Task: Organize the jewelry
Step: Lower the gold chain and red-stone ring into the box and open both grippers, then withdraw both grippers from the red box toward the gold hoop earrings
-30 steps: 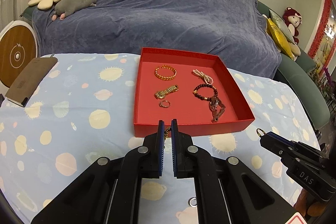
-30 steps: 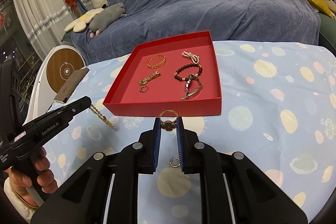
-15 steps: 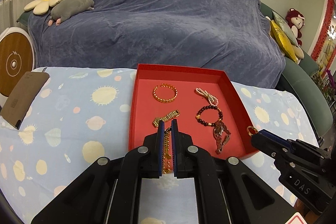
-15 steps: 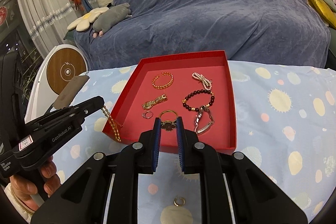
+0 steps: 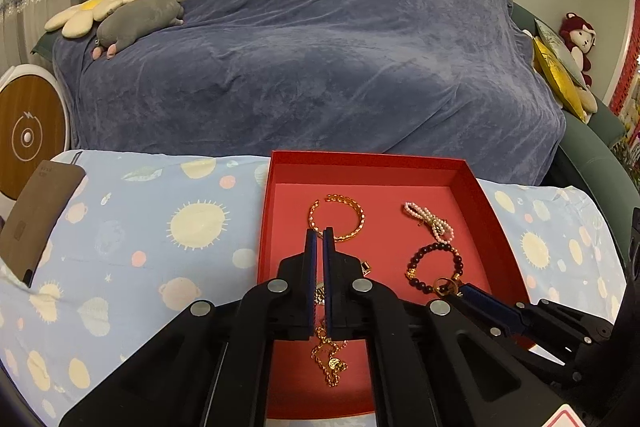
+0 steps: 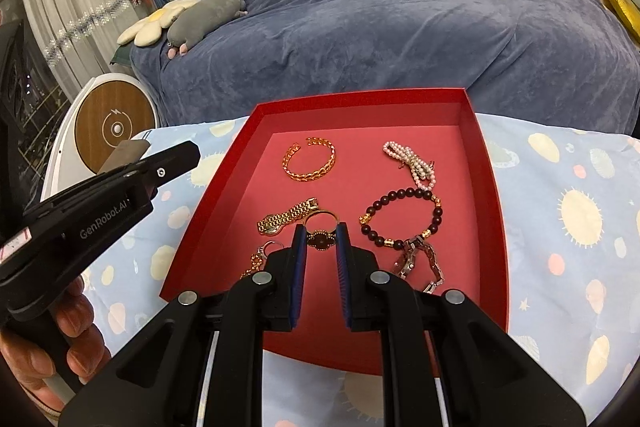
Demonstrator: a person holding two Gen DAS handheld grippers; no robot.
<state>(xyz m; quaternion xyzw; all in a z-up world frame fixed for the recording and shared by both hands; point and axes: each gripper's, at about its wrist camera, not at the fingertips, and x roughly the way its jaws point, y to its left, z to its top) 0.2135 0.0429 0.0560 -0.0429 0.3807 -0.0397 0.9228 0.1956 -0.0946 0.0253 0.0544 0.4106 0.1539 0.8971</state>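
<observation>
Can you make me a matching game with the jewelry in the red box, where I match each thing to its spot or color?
Things:
1. gold open bangle
2. pearl strand
3. dark bead bracelet
4. small gold watch

Clues:
A. pinkish white, bunched at the far right of the red tray
B. held between the right gripper fingers
C. far left of the tray floor, lying flat
D. maroon beads with gold charms

Pairs: 1-C, 2-A, 3-D, 4-B

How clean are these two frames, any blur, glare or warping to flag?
Left wrist view: sharp, strong fisheye bending, dark vignette corners, red tray evenly lit. Right wrist view: equally sharp, same barrel warp, no glare on the gold bangle; soft shadow beneath the right gripper.
</observation>
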